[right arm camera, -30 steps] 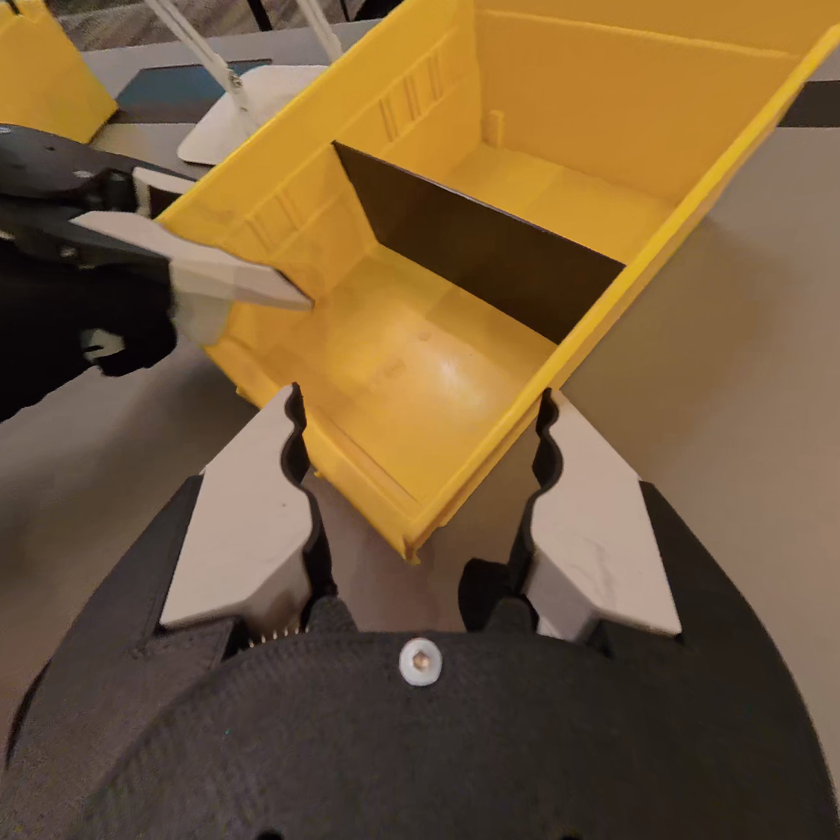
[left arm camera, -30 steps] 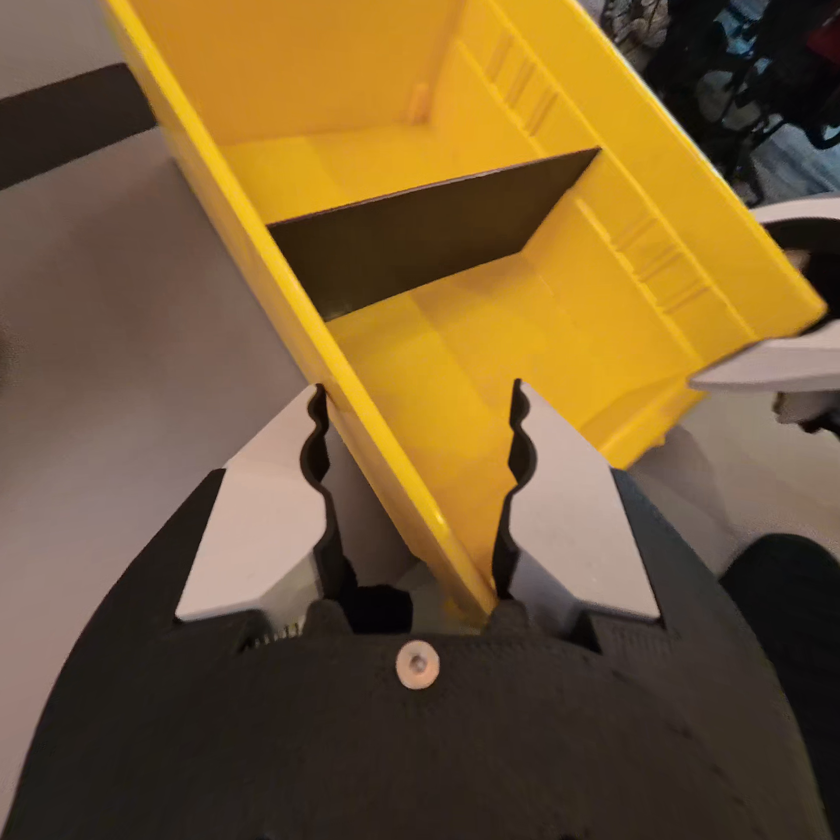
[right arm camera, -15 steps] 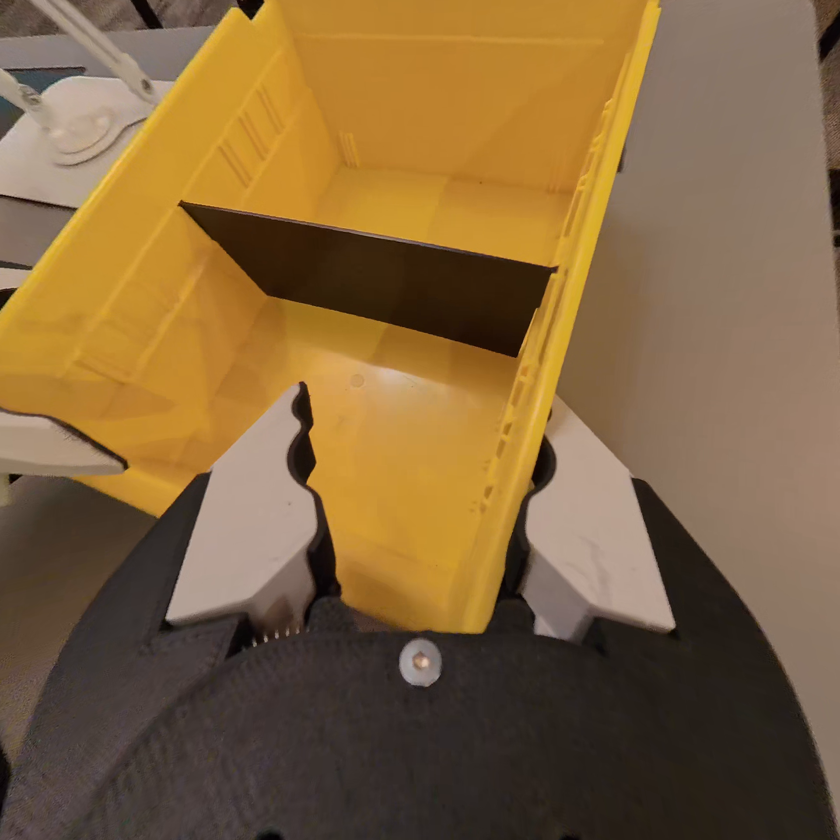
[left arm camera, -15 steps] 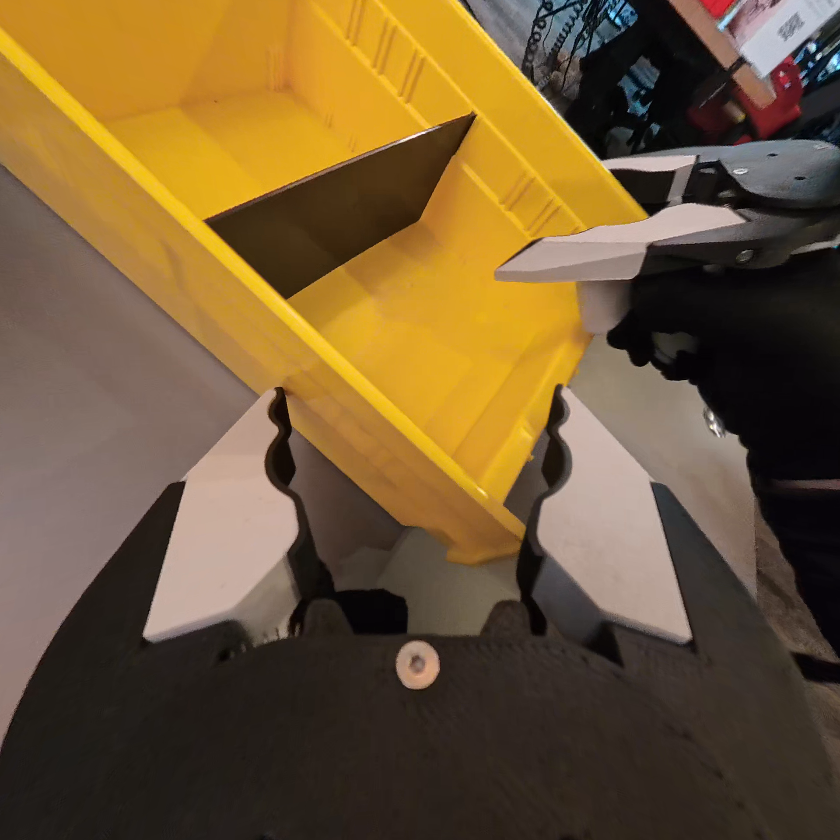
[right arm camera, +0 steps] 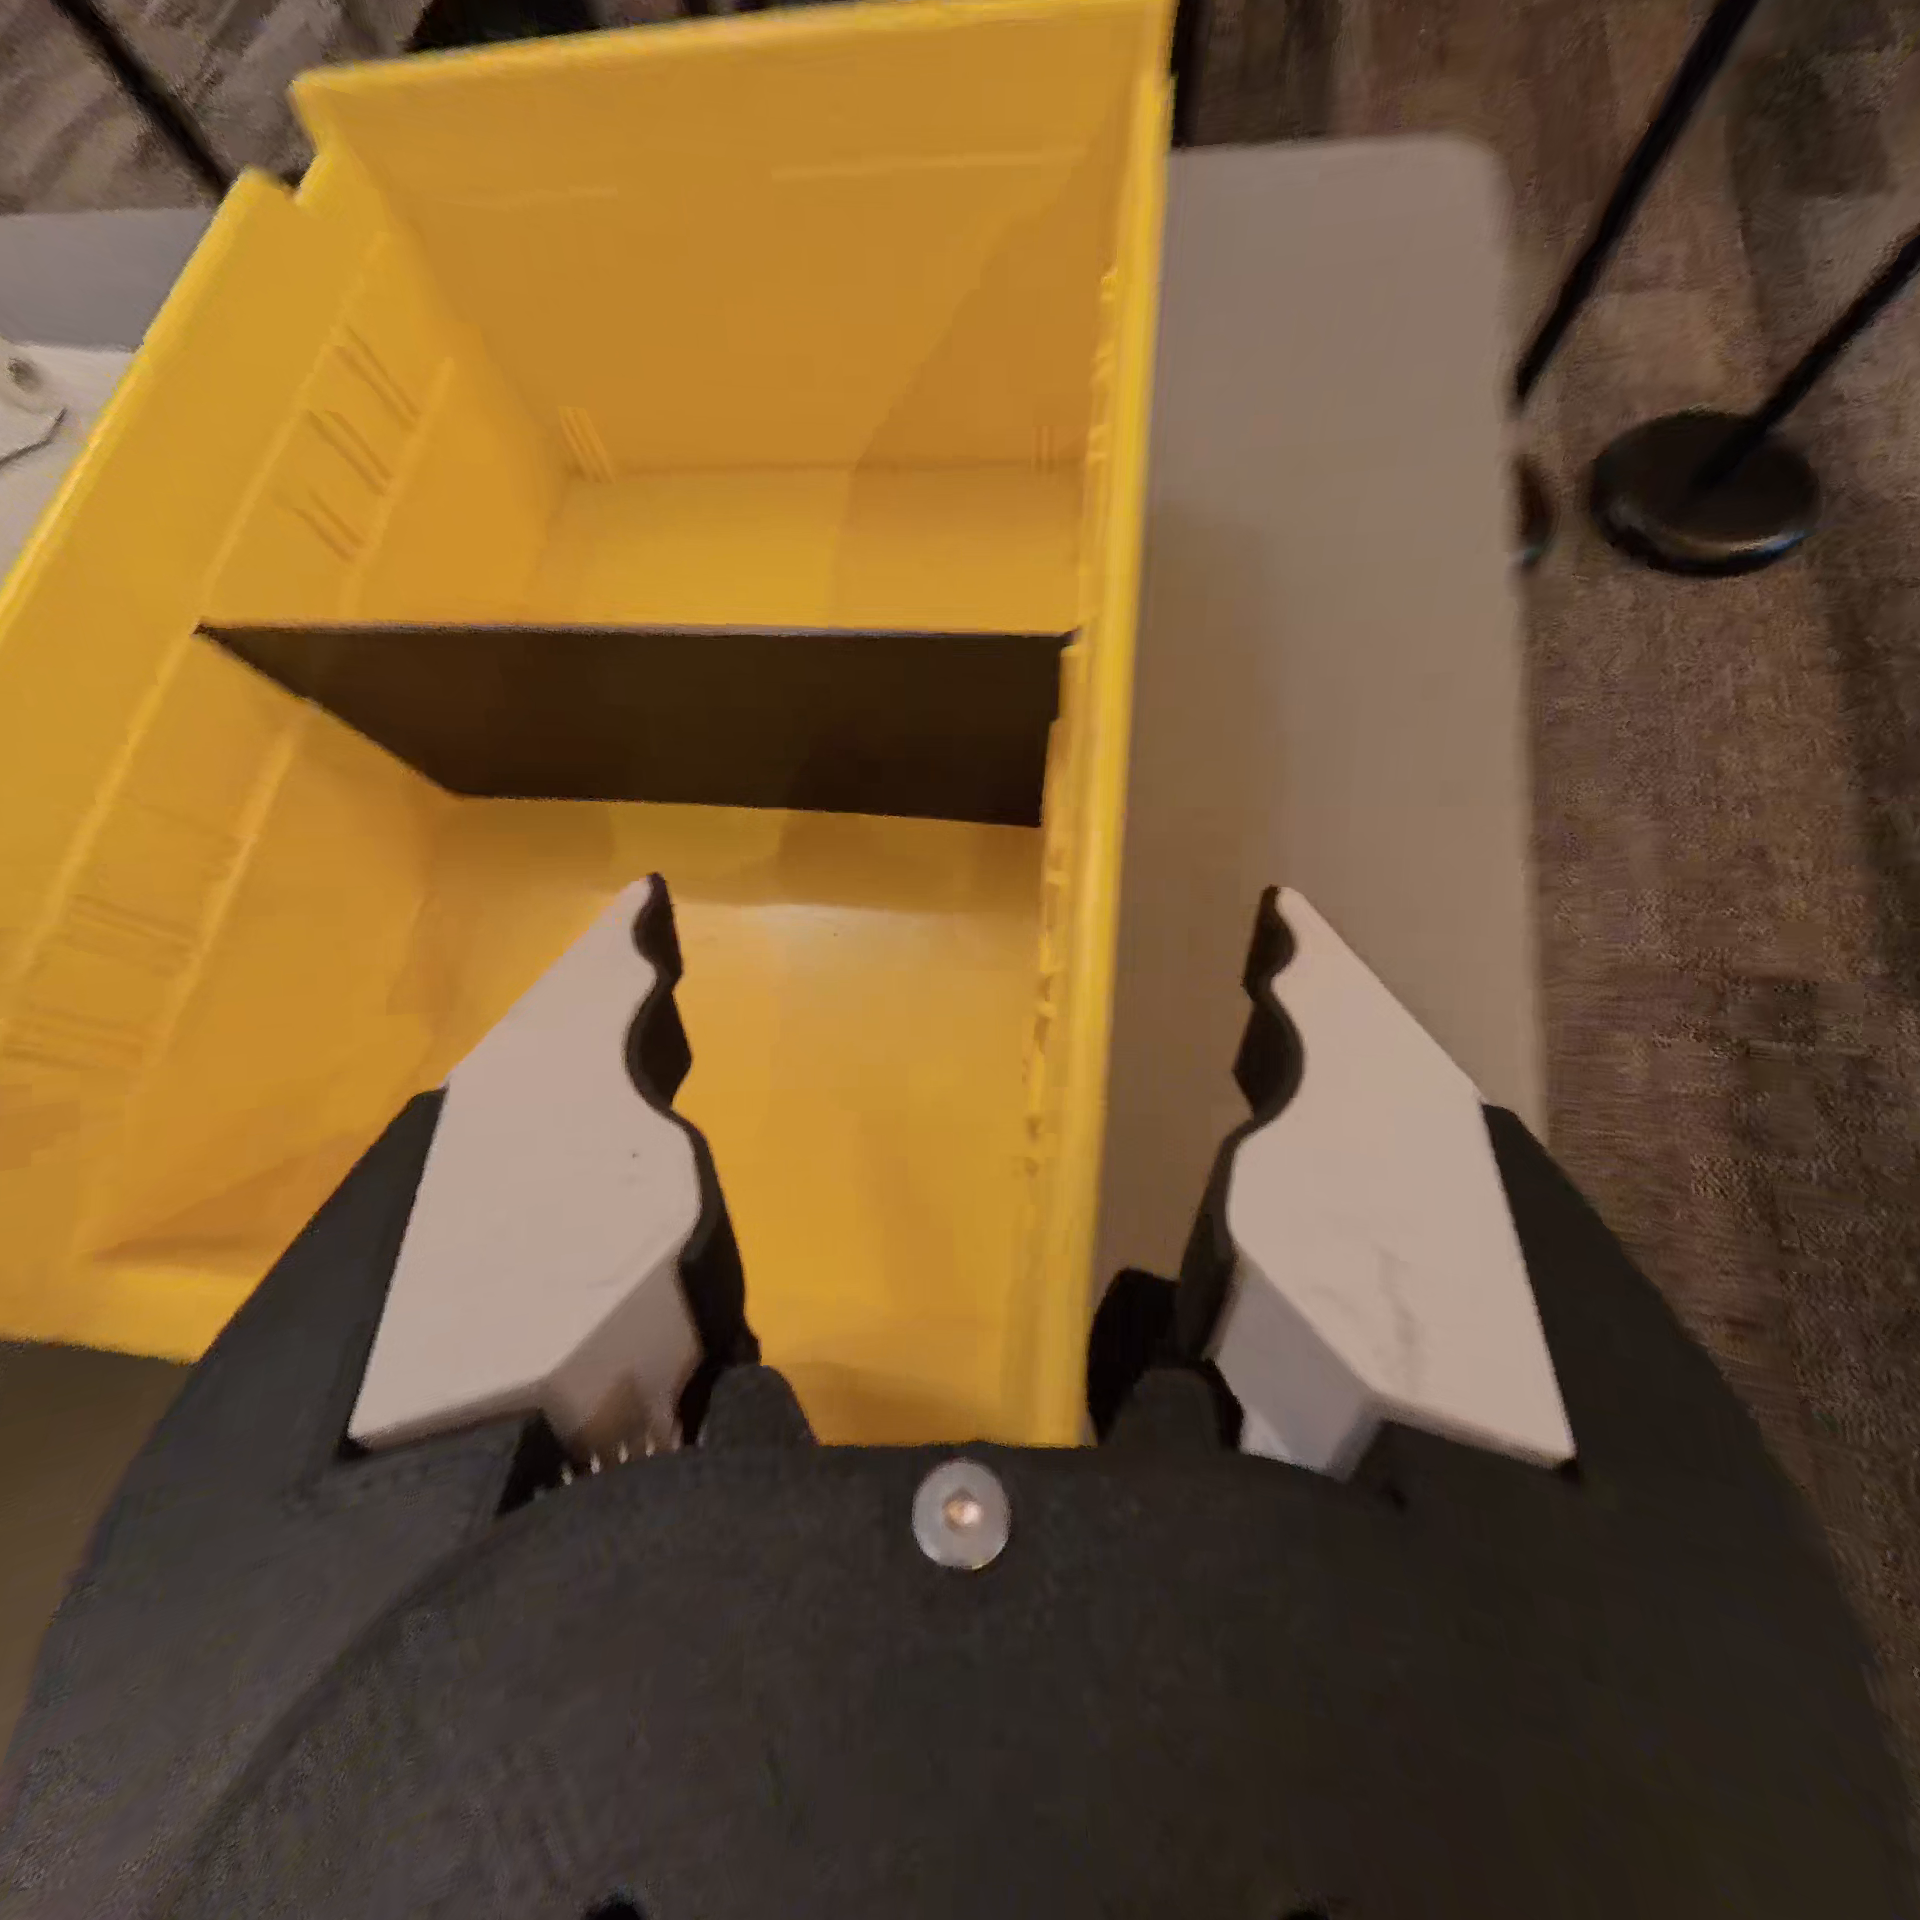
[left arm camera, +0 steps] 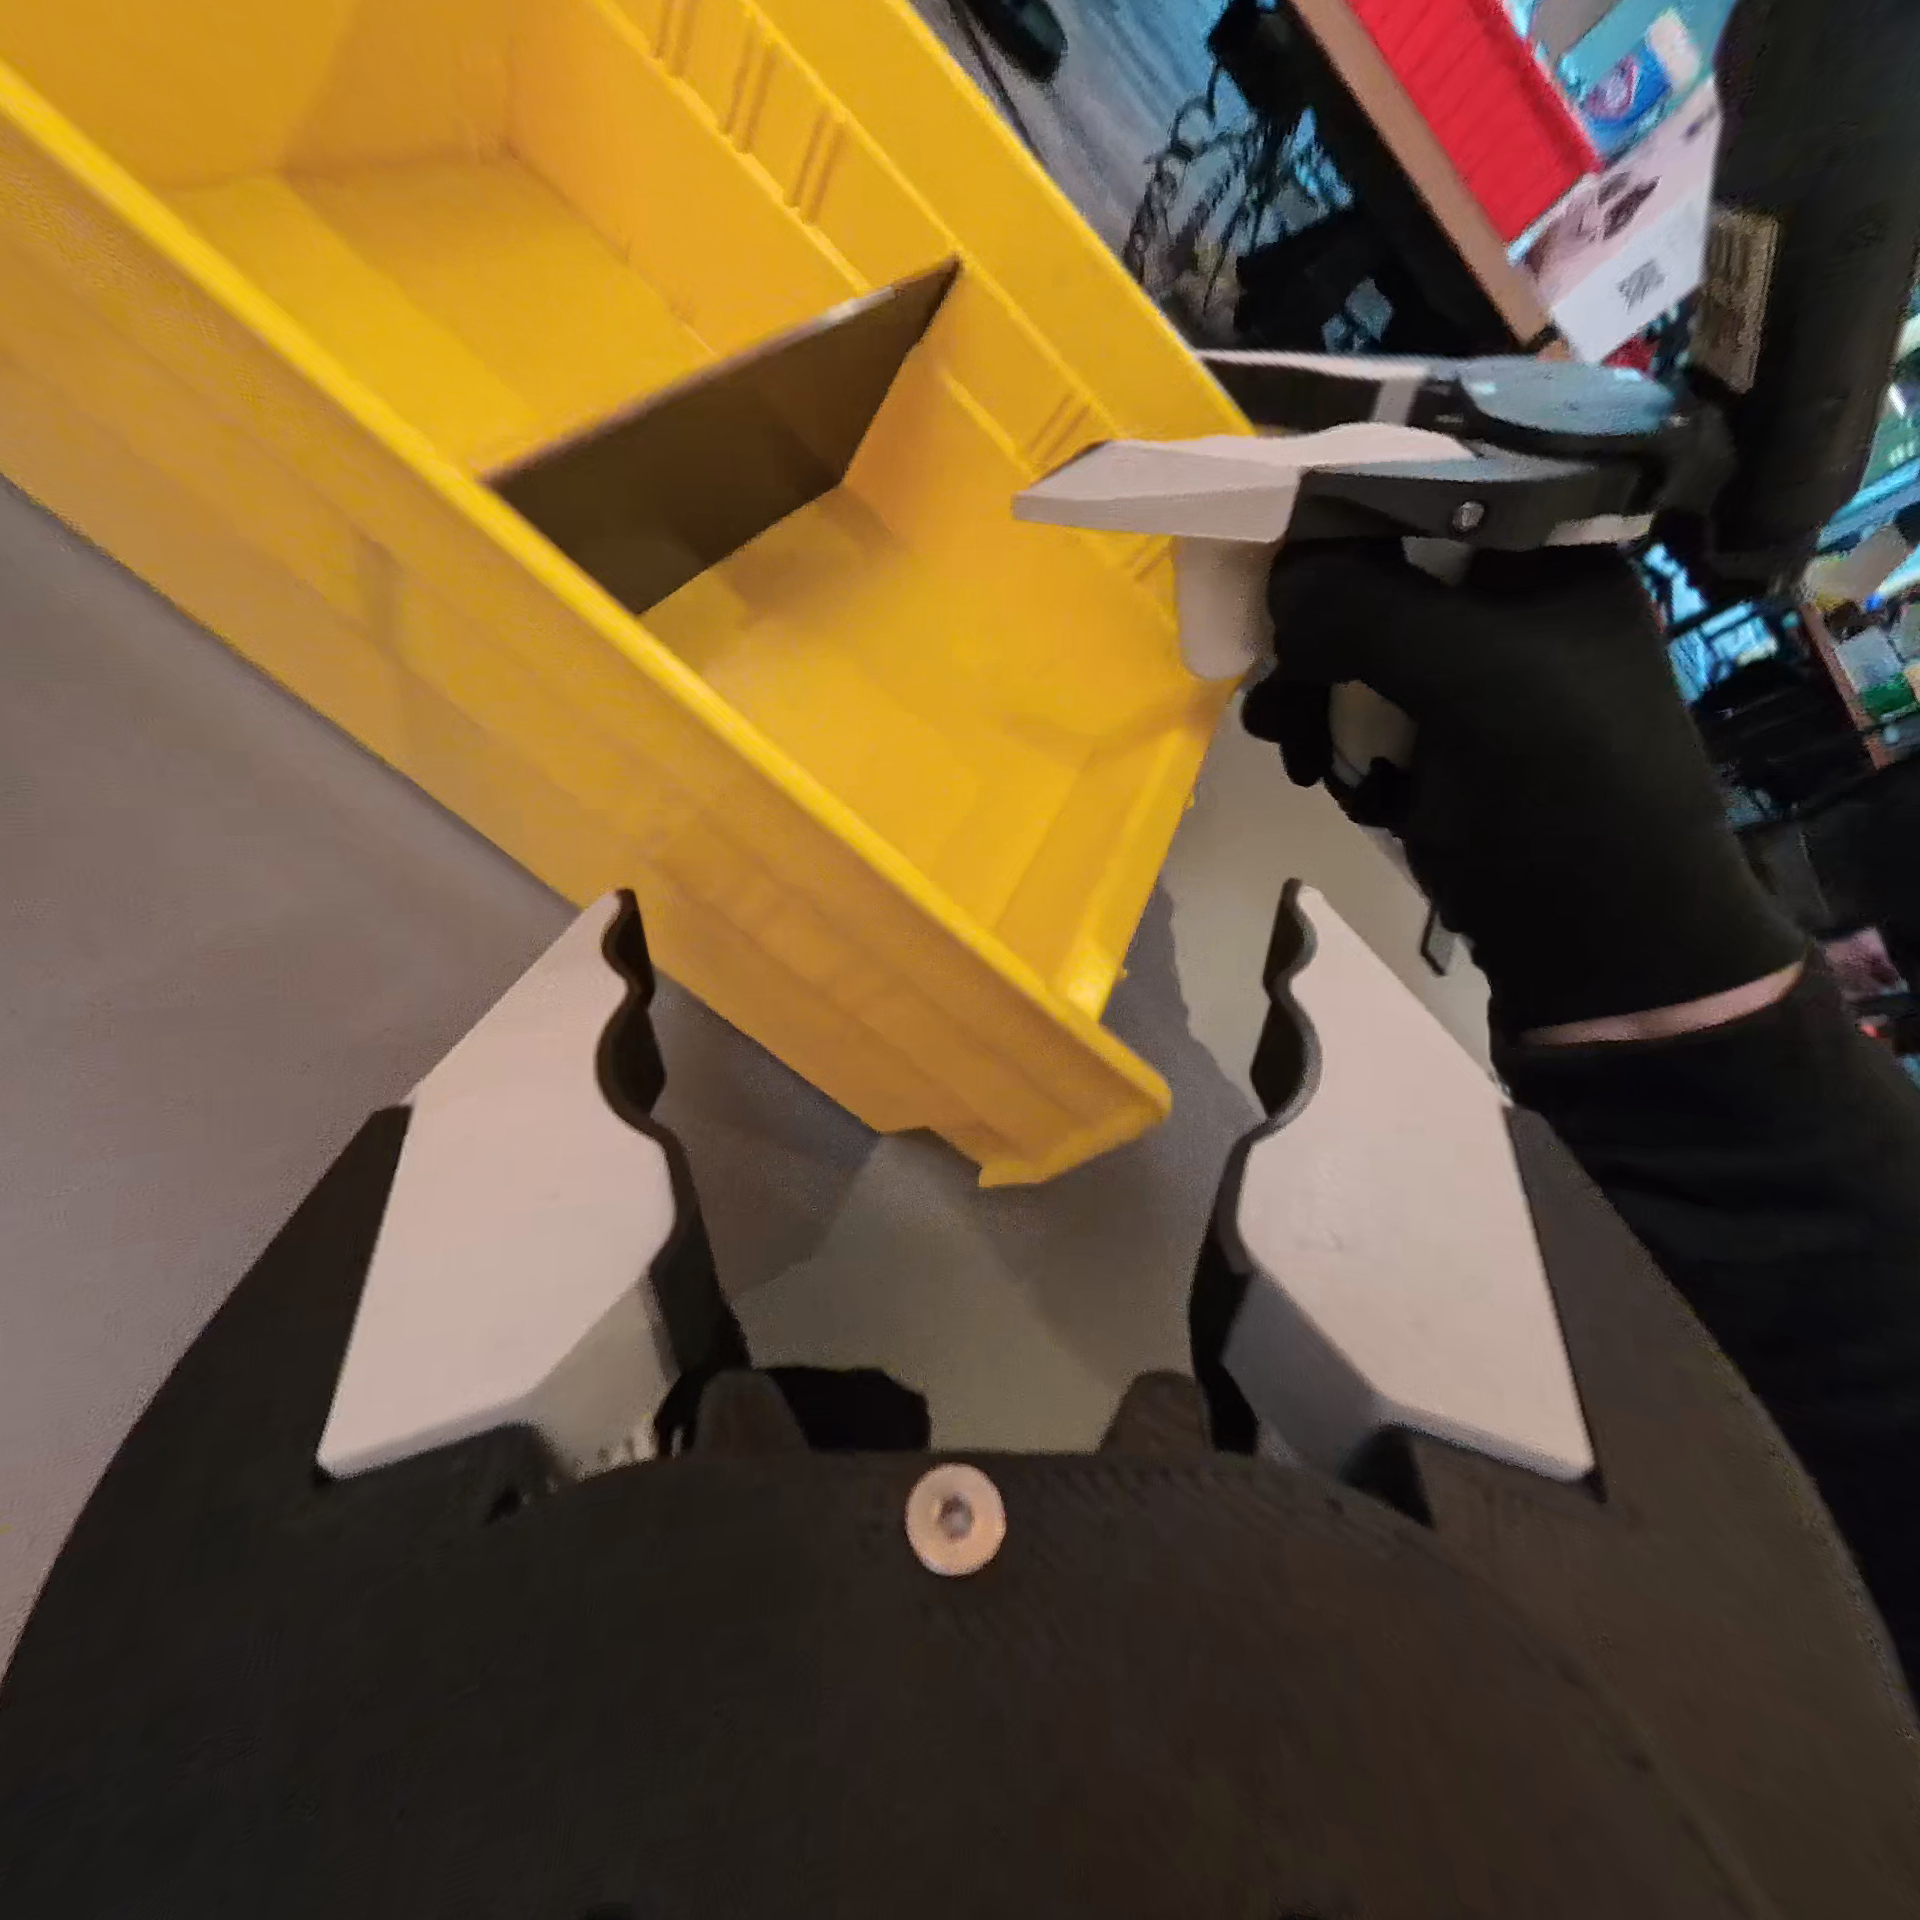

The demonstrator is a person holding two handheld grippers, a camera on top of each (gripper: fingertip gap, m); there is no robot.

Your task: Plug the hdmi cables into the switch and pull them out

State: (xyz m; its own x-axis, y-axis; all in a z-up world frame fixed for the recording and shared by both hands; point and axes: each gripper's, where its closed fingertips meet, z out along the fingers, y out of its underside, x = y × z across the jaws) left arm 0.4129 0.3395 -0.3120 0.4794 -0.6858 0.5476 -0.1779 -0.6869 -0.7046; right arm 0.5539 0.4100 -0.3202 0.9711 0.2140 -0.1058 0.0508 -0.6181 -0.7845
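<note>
- grey tabletop [left arm camera: 208,831] under everything; past its far edge in my right wrist view there's brownish carpet [right arm camera: 1714,935] w/ a black round stand base [right arm camera: 1704,499] and thin black legs.
- bg in the left wrist view: cluttered shelving [left arm camera: 1455,156], something red up top, some labels and a code sticker. blurry, and i won't read them out anyway.
- yellow bin [left arm camera: 727,644] sits on the table, split by a black divider [left arm camera: 717,468] into two compartments. both look bare inside. no brand or writing i can make out on the bin.
- my left gripper [left arm camera: 956,997]: jaws spread wide, holding nothing. the bin's near corner pokes in between the fingers, not touching either as far as i can tell.
- my right gripper [right arm camera: 961,987]: jaws also spread wide, nothing clamped. it straddles the bin's right wall [right arm camera: 1101,935], left finger over the near compartment, right finger outside over the table. wall runs down the gap; can't tell if it touches a pad.
- right gripper also shows in the left wrist view [left arm camera: 1153,499], side-on at the bin's far rim, held by a black-gloved hand [left arm camera: 1475,727] w/ a dark sleeve.
- hdmi cables and switch: not in either view, so can't say where they are.
- white flat thing at the left edge of my right wrist view [right arm camera: 31,405], mostly cut off, can't id.
</note>
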